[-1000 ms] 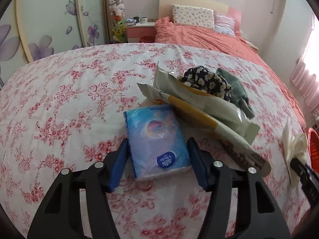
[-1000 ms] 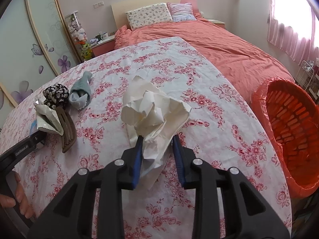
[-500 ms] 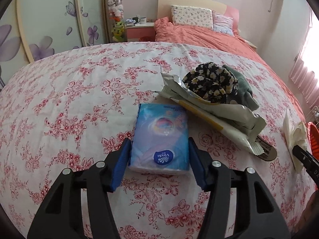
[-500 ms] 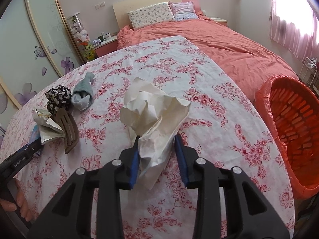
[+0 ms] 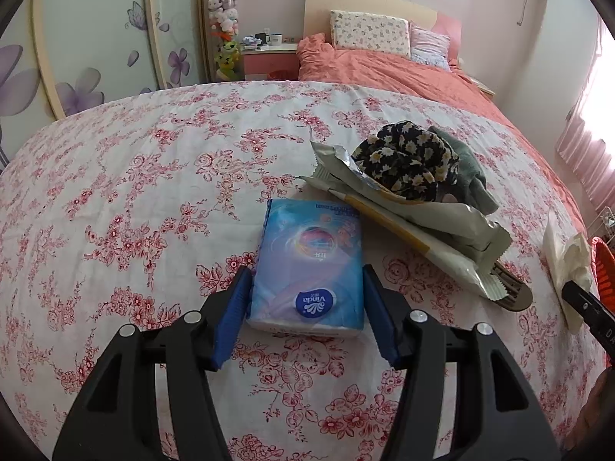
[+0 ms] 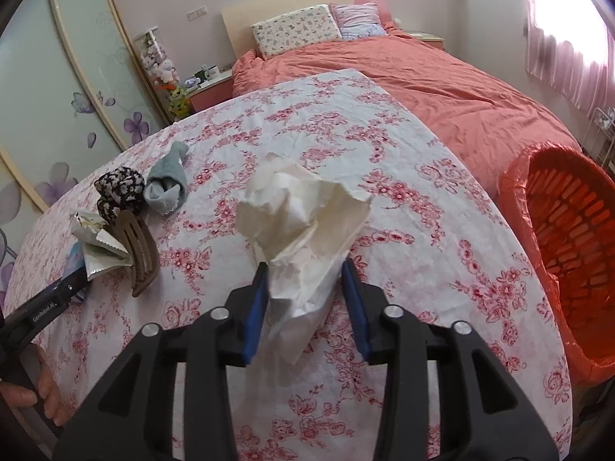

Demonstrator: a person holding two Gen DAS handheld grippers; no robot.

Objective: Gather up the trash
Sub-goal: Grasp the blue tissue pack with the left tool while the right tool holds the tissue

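Floral-clothed table (image 6: 442, 230): crumpled white tissue paper (image 6: 303, 223) lies between the opening right tongs (image 6: 303, 299), left of the orange basket (image 6: 569, 257); left tongs (image 5: 307, 307) bracket the blue tissue pack (image 5: 311, 265).

On the table (image 6: 442, 230), the tissue pack (image 5: 309, 265) lies left of the wrappers (image 5: 442, 230); a scrunchie (image 5: 407, 161) sits on them, seemingly touching the sock (image 5: 467, 169) behind. Crumpled paper (image 6: 307, 215) lies farther right, the basket (image 6: 569, 253) beyond the table's edge.
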